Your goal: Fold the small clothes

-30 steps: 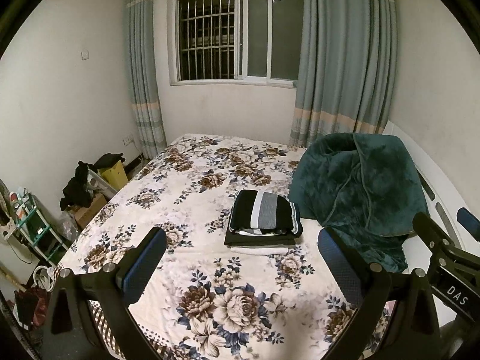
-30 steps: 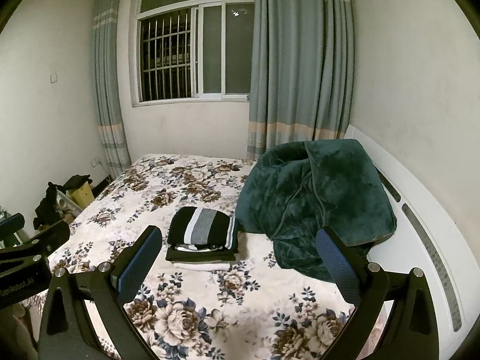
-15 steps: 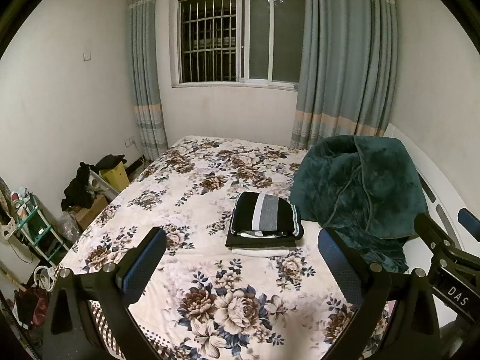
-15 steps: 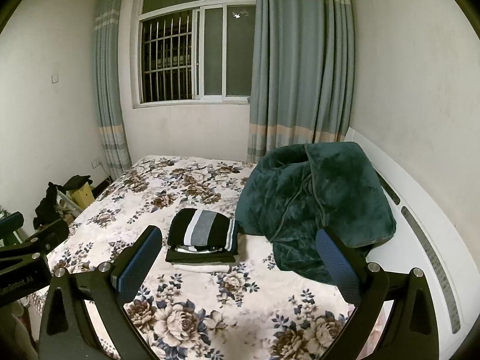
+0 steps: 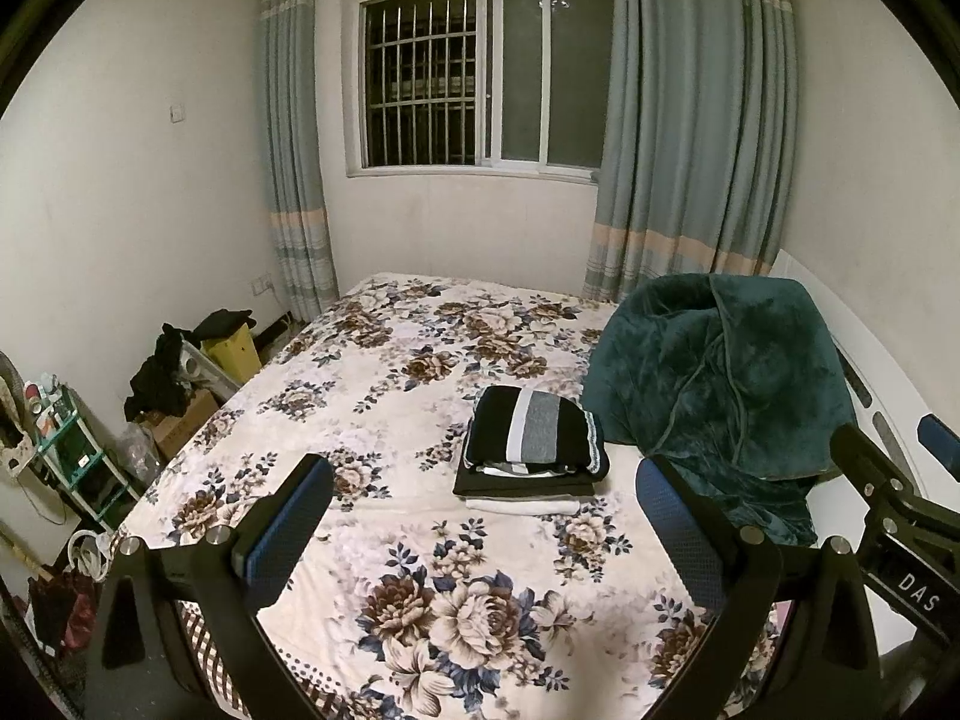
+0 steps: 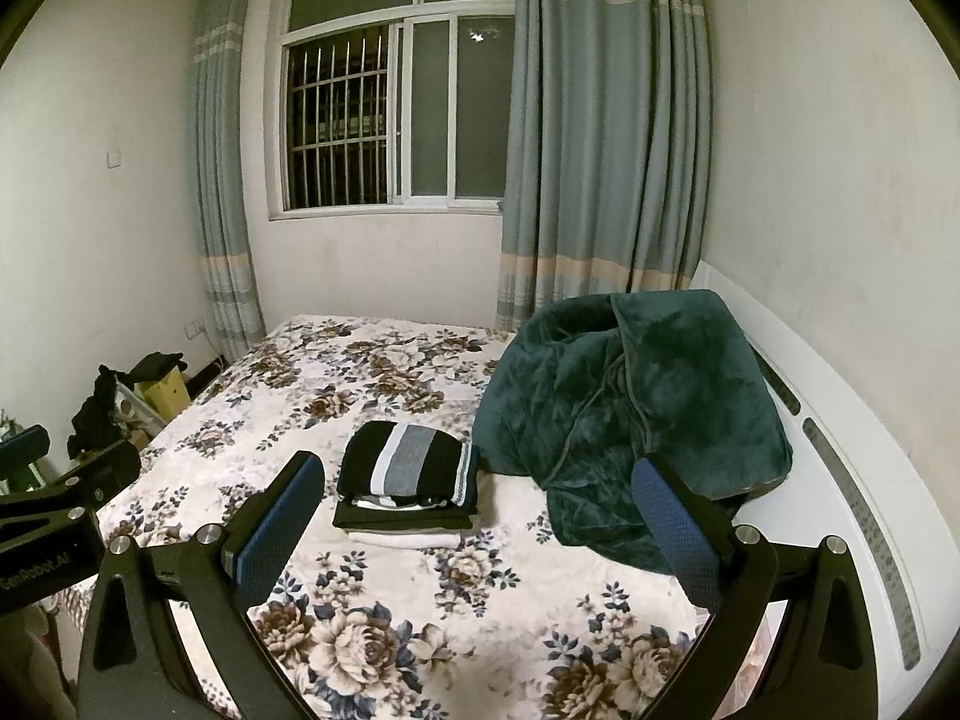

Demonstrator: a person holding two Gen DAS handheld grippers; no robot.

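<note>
Left wrist view: you hold your left gripper point(image 5: 480, 525) up over the near edge of the bed point(image 5: 420, 588), fingers wide apart, holding nothing. Your right gripper point(image 6: 477, 519) is level beside it, wide apart and empty too. Soft folded clothes point(image 5: 534, 450) sit in a neat stack mid-bed, touching a fuzzy green blanket point(image 5: 720, 384) by the right edge.
</note>
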